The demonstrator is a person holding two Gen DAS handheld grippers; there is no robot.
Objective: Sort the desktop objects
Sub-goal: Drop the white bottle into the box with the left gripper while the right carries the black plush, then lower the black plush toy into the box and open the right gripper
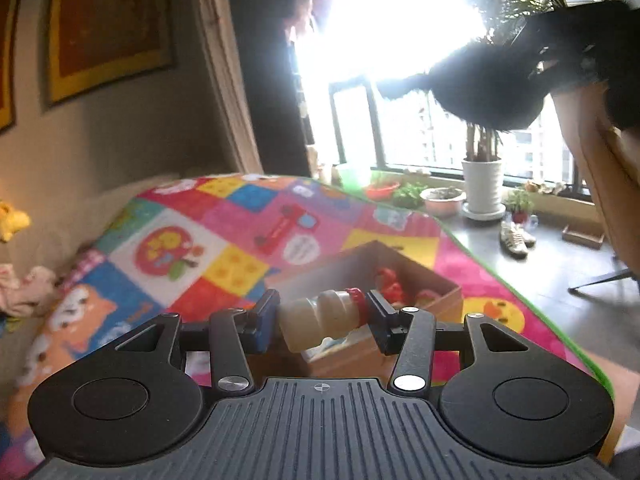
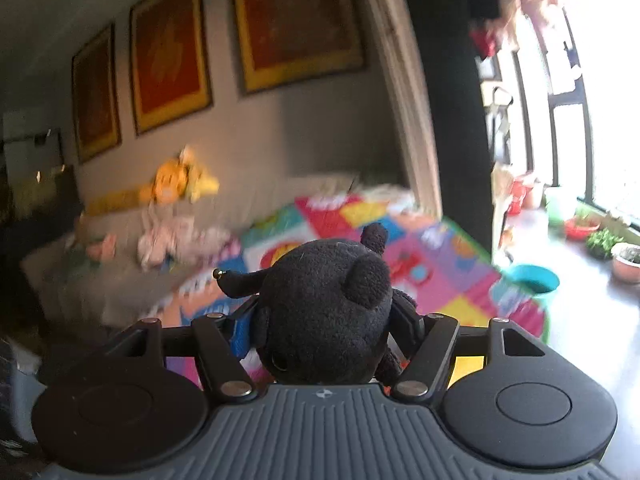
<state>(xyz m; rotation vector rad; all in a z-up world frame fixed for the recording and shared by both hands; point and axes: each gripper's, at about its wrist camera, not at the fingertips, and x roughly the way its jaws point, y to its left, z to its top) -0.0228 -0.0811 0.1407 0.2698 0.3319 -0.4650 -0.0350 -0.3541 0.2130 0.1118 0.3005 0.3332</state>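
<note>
Above the box (image 1: 372,280), left gripper (image 1: 322,318) clamps a bottle (image 1: 320,318) crosswise, box just ahead below; right gripper (image 2: 324,326) grips a black plush (image 2: 326,312), apparently higher.

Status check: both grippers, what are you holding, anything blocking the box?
Left gripper shut on small bottle. Right gripper shut on black plush. Cardboard box ahead, open, unobstructed.

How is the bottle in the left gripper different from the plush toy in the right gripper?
The bottle is pale, smooth and hard-looking, with a red cap; the plush toy is black and fuzzy. The bottle lies sideways between the fingers, gripped end to end; the toy bulges out beyond its fingers. The bottle is over a cardboard box; the toy is not. Both are held in the air.
</note>
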